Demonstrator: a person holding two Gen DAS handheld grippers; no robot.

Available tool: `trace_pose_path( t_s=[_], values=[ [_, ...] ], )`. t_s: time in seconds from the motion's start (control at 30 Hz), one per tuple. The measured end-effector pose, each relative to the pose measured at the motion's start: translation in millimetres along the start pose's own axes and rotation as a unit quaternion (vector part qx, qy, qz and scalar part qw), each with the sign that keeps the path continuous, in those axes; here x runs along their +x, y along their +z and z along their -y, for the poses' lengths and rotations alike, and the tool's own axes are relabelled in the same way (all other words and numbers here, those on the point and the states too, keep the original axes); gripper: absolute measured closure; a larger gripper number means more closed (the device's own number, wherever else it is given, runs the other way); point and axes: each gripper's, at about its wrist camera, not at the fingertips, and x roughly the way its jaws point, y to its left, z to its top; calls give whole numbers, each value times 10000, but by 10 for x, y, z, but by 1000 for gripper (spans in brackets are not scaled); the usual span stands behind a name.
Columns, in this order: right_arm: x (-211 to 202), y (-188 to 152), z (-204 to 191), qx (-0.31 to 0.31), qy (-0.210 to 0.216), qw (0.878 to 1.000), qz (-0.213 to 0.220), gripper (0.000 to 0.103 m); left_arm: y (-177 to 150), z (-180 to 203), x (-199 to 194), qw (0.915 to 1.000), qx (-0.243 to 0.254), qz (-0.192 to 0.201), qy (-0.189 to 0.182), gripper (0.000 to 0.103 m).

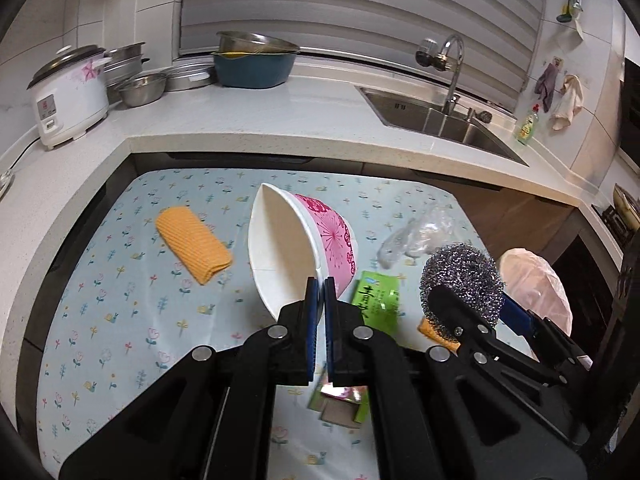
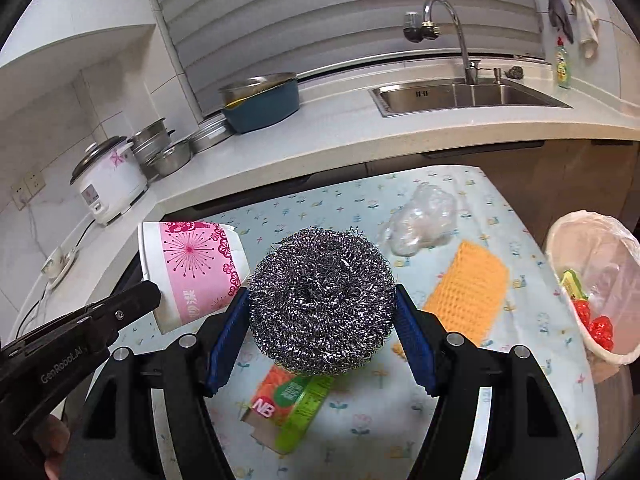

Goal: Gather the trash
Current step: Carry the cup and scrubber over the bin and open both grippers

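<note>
I'm carrying two pieces at once: left gripper point(image 1: 320, 286) clenched on the rim of the pink paper bowl point(image 1: 308, 240), right gripper point(image 2: 322, 300) squeezing the steel scrubber point(image 2: 320, 300), both lifted above the flowered table point(image 2: 532, 320). The lined bin point(image 2: 592, 280) is sitting off the table's right edge, probably touching it. Next I'm needing to swing both over the bin and let go

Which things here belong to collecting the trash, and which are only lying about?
For the job: paper bowl in left gripper; steel wool in right gripper; plastic wrap; flattened carton; lined bin.

Lying about: rice cooker; metal pots; blue basin; dish soap; orange cloth, probably.
</note>
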Motion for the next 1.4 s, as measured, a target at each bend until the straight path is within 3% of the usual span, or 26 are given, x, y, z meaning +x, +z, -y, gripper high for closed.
trace_pose_path(
  t_s=[0.47, 0.9, 1.2, 1.4],
  values=[
    [-658, 36, 1260, 636, -636, 9951, 398, 36, -31, 1359, 36, 9945, 790, -31, -686, 100],
    [-1028, -46, 2345, 1275, -1246, 9823, 581, 36, -168, 2444, 259, 9808, 1500, -223, -1228, 100],
    [-1120, -152, 2903, 1638, -1588, 9718, 594, 36, -190, 2972, 594, 9706, 1681, -575, -1621, 100],
    [-1091, -161, 3120, 1745, -1698, 9682, 573, 36, -124, 3093, 742, 9704, 1628, -563, -1692, 98]
  ],
)
